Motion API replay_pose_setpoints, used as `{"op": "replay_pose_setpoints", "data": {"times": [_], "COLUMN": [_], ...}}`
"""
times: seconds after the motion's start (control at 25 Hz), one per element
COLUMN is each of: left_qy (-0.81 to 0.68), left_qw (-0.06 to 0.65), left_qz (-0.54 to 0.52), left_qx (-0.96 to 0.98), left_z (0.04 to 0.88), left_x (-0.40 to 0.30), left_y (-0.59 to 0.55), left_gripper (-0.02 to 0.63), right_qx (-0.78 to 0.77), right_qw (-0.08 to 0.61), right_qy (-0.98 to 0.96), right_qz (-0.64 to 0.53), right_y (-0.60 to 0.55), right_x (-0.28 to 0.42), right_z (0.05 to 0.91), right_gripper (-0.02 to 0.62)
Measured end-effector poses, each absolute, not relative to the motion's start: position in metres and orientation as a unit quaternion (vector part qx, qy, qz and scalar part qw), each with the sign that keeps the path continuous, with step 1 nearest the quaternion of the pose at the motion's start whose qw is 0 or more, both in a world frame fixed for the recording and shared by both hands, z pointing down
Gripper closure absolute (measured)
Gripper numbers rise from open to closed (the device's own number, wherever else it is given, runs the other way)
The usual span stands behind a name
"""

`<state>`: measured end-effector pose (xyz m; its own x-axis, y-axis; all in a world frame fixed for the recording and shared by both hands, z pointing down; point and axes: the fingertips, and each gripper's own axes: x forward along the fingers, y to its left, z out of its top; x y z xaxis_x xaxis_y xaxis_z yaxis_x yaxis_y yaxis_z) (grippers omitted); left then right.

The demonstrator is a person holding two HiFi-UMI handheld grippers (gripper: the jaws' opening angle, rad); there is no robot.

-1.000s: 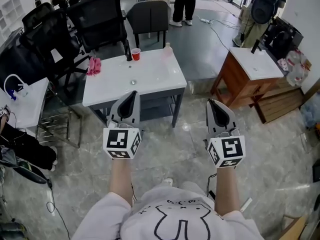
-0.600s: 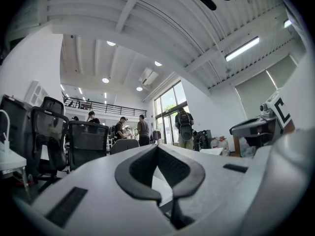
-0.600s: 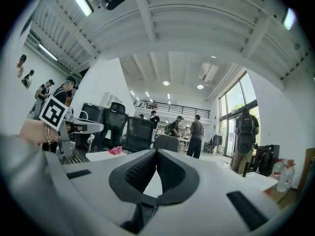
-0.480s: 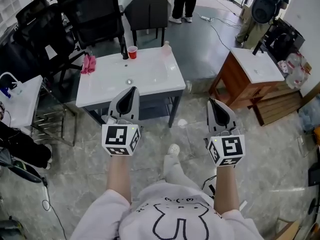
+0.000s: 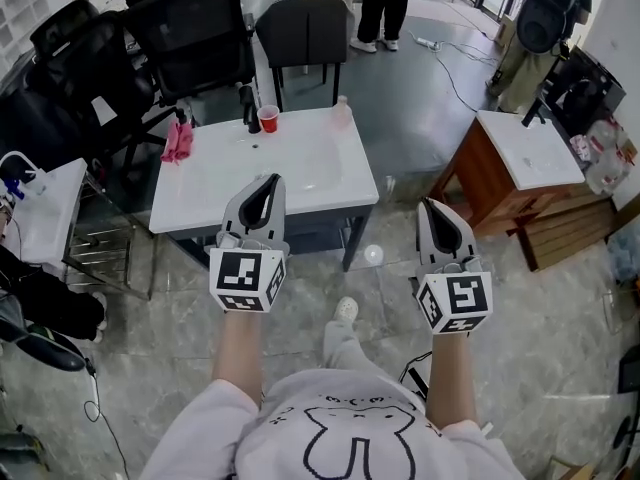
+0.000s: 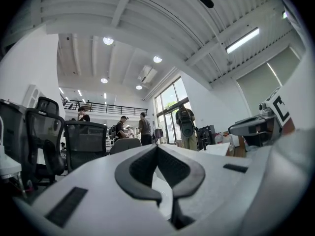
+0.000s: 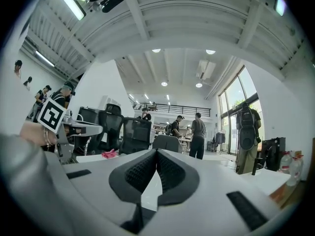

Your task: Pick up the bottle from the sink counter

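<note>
Two grippers are held out in front of the person, side by side and well apart from each other. The left gripper [image 5: 269, 181] has its jaws pressed together, tip against tip, with nothing between them. The right gripper [image 5: 429, 206] is the same: jaws together and empty. In the head view the tip of the left gripper shows over the near part of the white sink counter [image 5: 200, 193], while the right gripper shows over the grey floor [image 5: 560, 338], to the right of the counter. The bottle [image 5: 342, 111] is small and clear with a pale pink tone. It stands upright at the far right corner of the counter, well apart from both grippers. Along the same far edge stand a red cup [image 5: 268, 119] and, just to its left, a black faucet [image 5: 249, 107]. A pink cloth [image 5: 178, 141] hangs at the far left corner. Behind the counter there are black office chairs [image 5: 190, 38] and one grey chair [image 5: 305, 32]. To the right stands a wooden cabinet [image 5: 490, 188] with a white top. Farther back a person in dark trousers [image 5: 385, 3] stands on the floor.
</note>
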<state>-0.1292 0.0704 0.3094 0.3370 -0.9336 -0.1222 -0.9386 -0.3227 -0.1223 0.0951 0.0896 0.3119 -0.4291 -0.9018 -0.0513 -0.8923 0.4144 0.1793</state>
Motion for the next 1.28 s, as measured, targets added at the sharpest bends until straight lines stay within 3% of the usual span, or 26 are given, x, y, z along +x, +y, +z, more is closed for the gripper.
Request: {"op": "replay_pose_setpoints", "data": {"times": [0.88, 1.28], "left_qy": [0.592, 0.568], "left_qw": [0.074, 0.049], "left_qz": [-0.015, -0.025], "left_qx": [-0.802, -0.821], "left_z": [0.317, 0.338], "left_x": [-0.116, -0.088], "left_y": [-0.172, -0.22], "left_gripper": [0.587, 0.282], "right_qx": [0.503, 0.495], "right_qw": [0.014, 0.026], "right_qy": [-0.862, -0.867], "right_qz": [-0.057, -0.045], "right_y": [-0.166, -0.208], "right_x": [0.109, 0.115], "right_z": [0.319, 0.337], "right_gripper": [0.572, 0.572]}}
